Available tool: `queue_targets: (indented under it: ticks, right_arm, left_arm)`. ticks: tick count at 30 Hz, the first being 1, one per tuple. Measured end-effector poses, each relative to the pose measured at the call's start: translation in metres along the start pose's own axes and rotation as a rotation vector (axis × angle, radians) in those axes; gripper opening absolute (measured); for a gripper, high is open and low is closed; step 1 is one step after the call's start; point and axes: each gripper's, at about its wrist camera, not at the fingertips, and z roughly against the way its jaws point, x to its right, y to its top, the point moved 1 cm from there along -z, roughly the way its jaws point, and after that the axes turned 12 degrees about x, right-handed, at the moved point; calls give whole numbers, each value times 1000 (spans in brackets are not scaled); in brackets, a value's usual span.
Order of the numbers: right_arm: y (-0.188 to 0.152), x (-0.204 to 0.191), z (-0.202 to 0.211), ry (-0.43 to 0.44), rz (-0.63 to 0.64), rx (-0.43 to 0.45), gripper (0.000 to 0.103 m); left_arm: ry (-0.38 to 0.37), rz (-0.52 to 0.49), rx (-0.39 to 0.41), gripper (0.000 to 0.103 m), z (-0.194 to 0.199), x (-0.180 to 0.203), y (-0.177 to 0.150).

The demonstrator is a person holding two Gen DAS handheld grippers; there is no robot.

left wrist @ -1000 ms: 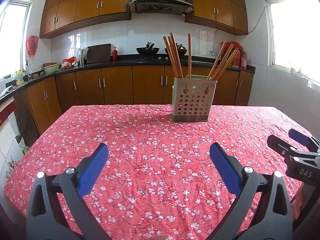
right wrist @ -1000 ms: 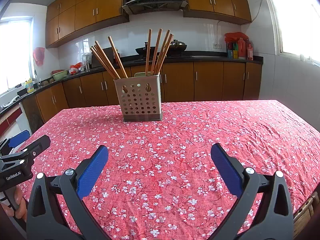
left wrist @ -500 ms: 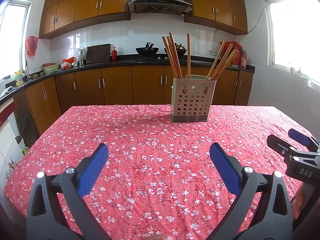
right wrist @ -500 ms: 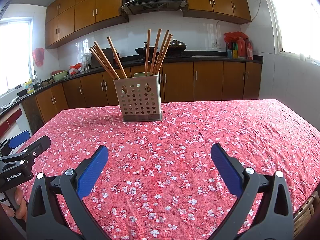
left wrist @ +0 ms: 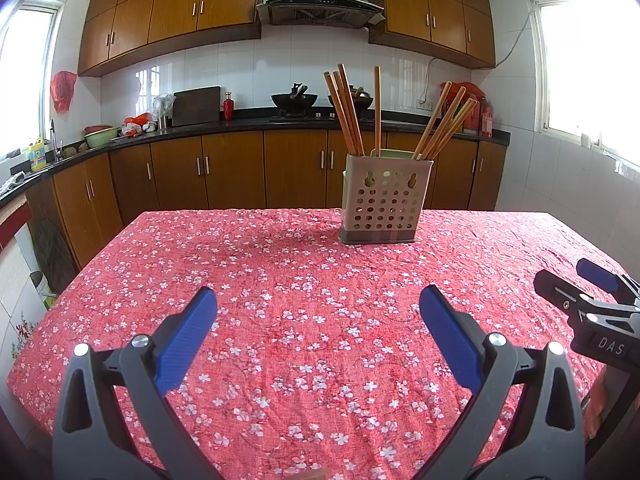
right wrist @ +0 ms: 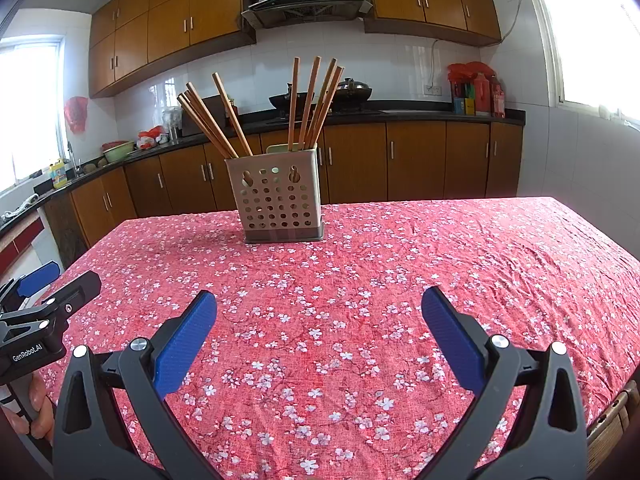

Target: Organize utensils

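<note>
Wooden chopsticks (left wrist: 348, 110) stand fanned in a perforated holder (left wrist: 386, 199) at the table's (left wrist: 280, 280) far side. Well short of it, the left gripper (left wrist: 318, 300) and right gripper (right wrist: 319, 300) hover level, side by side, jaws spread wide, holding nothing.

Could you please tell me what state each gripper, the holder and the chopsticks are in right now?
Left gripper: open, empty, above the tablecloth.
Right gripper: open, empty.
Utensil holder: upright on the tablecloth.
Chopsticks: standing in the utensil holder, leaning in two bunches.
</note>
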Motion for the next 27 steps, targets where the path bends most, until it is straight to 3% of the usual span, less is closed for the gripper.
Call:
queue_targets:
  ticks: [27]
  right_arm:
    - [-5, -4, -3, -7, -5, -10, 101]
  left_arm:
    - [-5, -1, -3, 99, -1, 1, 0]
